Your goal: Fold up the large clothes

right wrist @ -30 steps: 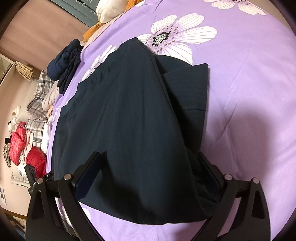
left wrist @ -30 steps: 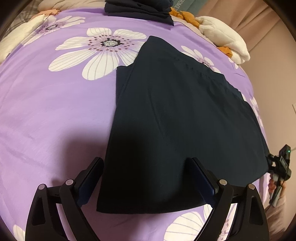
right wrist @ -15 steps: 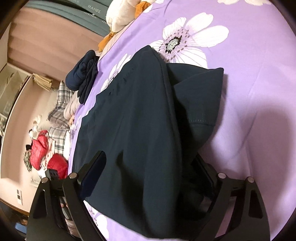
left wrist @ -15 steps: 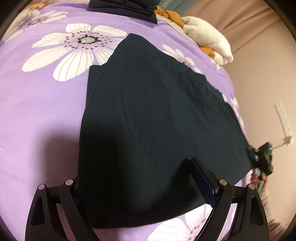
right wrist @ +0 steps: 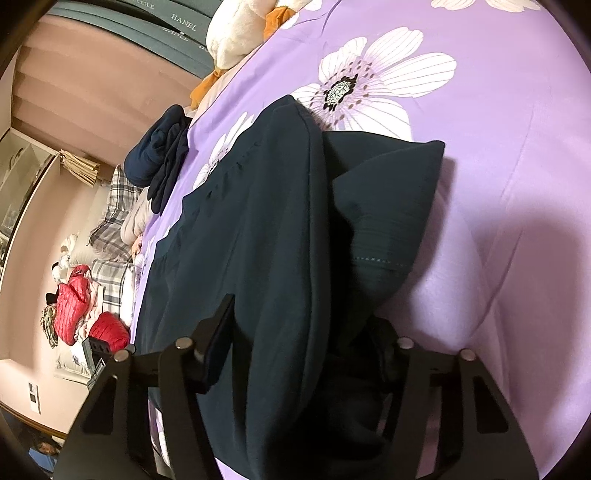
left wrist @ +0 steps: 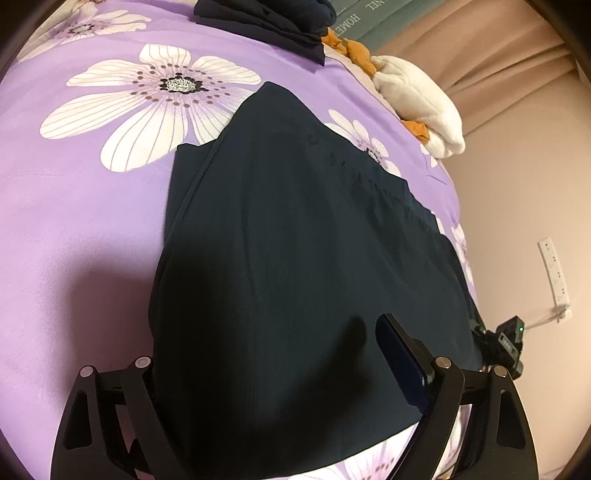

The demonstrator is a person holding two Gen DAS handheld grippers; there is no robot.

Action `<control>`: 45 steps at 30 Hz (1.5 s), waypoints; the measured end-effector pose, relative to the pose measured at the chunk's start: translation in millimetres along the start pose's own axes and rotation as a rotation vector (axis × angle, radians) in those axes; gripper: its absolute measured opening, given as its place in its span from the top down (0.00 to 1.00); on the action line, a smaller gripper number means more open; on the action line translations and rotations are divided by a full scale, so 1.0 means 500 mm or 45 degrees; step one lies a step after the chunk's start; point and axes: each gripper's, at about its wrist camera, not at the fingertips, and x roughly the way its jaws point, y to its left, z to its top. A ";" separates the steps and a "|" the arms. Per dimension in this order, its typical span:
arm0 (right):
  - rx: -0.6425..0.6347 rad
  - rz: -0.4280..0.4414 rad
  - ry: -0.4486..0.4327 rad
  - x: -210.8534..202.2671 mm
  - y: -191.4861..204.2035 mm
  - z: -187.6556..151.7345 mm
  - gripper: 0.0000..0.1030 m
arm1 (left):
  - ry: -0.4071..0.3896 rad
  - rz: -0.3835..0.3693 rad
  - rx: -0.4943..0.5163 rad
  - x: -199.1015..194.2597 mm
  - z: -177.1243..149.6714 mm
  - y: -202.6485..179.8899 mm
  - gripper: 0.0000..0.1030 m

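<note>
A dark navy garment (left wrist: 295, 240) lies flat on the purple flowered bedsheet (left wrist: 74, 221). My left gripper (left wrist: 269, 339) is at its near edge. The left finger is hidden under the cloth, and the right finger (left wrist: 399, 354) rests on top. These jaws are closing slightly with cloth between them. In the right wrist view the garment (right wrist: 258, 221) has a folded flap (right wrist: 388, 192) on its right side. My right gripper (right wrist: 304, 314) straddles a raised ridge of cloth, and its jaws are closing. Its left finger (right wrist: 218, 339) shows, while cloth covers the right one.
A pile of dark clothes (left wrist: 277, 22) and a white and orange plush (left wrist: 417, 96) lie at the far end of the bed. The wall with a power strip (left wrist: 554, 273) is close on the right. Red jackets (right wrist: 70, 310) and plaid cloth (right wrist: 110, 221) lie beyond the bed.
The right jaws have narrowed and the cloth has bunched up between them. The left gripper's left finger has slipped under the garment's edge. Both cameras have tilted.
</note>
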 end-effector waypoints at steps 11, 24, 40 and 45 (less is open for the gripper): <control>-0.133 -0.436 -0.101 -0.046 0.044 0.037 0.35 | -0.114 0.387 -0.081 -0.072 0.037 0.046 0.19; -0.733 -0.394 -0.011 0.123 0.289 0.054 0.37 | -0.022 0.361 0.376 0.048 0.067 -0.157 0.19; -0.855 -0.540 0.052 0.134 0.175 0.072 0.39 | 0.028 0.534 0.509 0.060 0.059 -0.063 0.19; -0.741 -0.719 -0.009 0.082 0.108 0.125 0.35 | 0.012 0.609 0.431 0.035 0.101 -0.016 0.19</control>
